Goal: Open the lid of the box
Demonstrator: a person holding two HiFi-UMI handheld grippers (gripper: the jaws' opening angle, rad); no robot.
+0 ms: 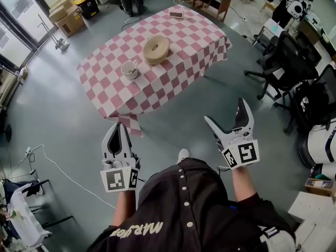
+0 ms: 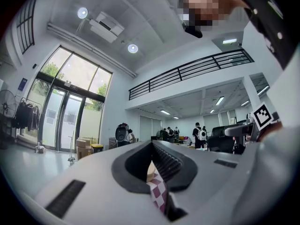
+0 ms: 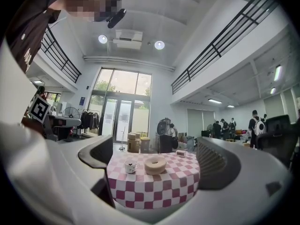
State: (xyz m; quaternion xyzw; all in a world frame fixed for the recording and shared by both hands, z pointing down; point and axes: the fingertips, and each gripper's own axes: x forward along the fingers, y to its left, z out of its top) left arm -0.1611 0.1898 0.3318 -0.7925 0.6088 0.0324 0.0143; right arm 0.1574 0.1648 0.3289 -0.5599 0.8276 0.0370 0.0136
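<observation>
One worktop (image 1: 173, 83) carries one round box (image 1: 156, 49), one cup (image 1: 129, 69) at the box's 8 o'clock and one small object (image 1: 176, 14) at its 1 o'clock.

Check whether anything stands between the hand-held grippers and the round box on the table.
Nothing visible does. Only floor separates the left hand-held gripper and the right hand-held gripper from the table. On it, the cup stands to the left of the box, apart from it.
</observation>
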